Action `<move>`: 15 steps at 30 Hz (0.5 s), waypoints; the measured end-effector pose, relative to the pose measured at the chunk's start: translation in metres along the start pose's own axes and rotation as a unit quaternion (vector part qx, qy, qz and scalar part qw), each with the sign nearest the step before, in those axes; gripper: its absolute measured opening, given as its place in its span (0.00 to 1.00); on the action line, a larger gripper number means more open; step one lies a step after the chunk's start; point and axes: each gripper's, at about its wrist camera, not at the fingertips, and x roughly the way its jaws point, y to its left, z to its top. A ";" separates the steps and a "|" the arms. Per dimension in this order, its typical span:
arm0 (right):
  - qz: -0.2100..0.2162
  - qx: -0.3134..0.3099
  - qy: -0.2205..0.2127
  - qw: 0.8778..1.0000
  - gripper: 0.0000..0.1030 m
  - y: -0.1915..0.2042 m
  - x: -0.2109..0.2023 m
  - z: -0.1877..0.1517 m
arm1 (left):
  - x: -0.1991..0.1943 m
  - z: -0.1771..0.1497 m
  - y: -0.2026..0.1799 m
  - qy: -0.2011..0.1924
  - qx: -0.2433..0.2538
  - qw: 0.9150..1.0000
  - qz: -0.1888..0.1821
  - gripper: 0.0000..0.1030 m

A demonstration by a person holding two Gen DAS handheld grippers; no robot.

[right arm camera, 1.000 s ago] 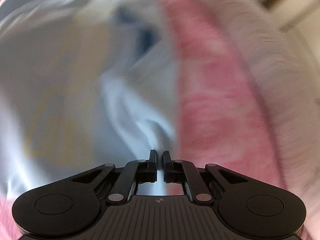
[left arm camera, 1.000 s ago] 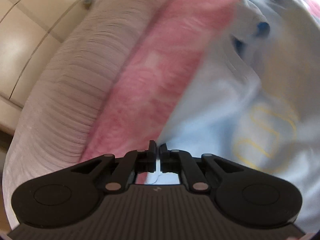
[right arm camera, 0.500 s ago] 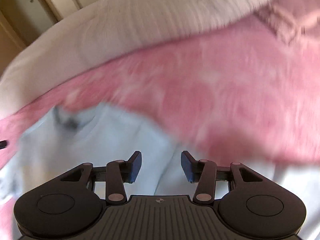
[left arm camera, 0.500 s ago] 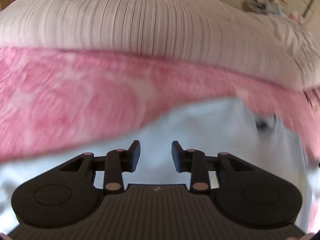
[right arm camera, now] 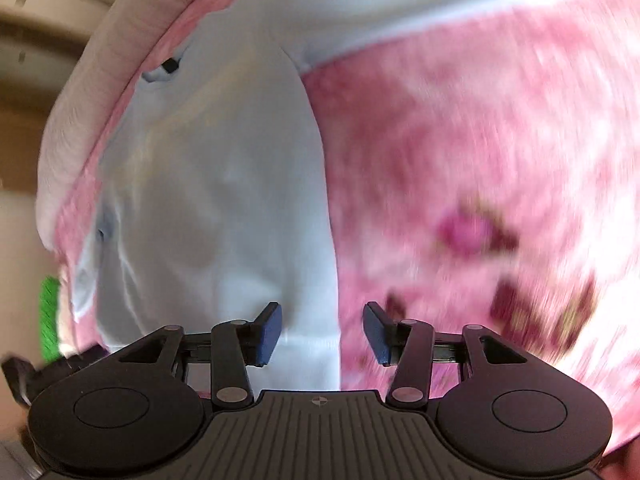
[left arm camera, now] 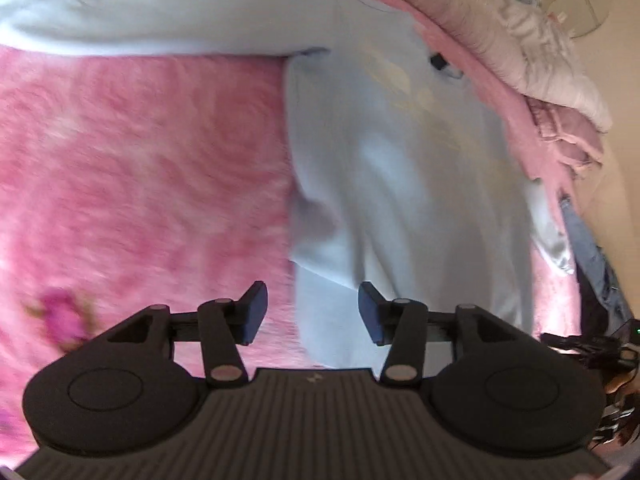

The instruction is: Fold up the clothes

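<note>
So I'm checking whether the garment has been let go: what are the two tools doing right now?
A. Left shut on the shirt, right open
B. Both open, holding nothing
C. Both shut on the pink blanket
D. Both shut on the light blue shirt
B: the left tool and the right tool both show a wide gap between their pads, above the light blue shirt lying on the pink blanket.

1. One light-blue sweatshirt (left arm camera: 404, 168) lies on the pink blanket (left arm camera: 140, 184).
2. One pink blanket covers the bed.
3. One sleeve (left arm camera: 152, 20) stretches across the blanket from the sweatshirt's far end.
4. Two grippers show, the left gripper (left arm camera: 308, 312) and the right gripper (right arm camera: 322, 330), each with jaws apart beside the sweatshirt's near hem.
</note>
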 end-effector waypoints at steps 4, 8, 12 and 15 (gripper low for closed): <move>0.021 -0.010 -0.026 0.999 0.57 0.016 0.031 -0.018 | 0.029 0.006 -0.008 -0.009 0.010 1.000 0.008 0.33; -0.043 -0.037 -0.039 0.998 0.10 0.044 0.038 -0.016 | 0.029 0.020 -0.021 0.030 -0.004 0.999 0.011 0.08; -0.002 -0.069 -0.107 0.992 0.08 0.089 -0.037 0.021 | -0.040 0.031 -0.037 -0.009 -0.118 0.986 -0.117 0.07; -0.007 -0.134 -0.118 0.984 0.08 0.130 -0.096 0.048 | -0.073 0.012 -0.046 -0.015 -0.166 0.976 -0.137 0.07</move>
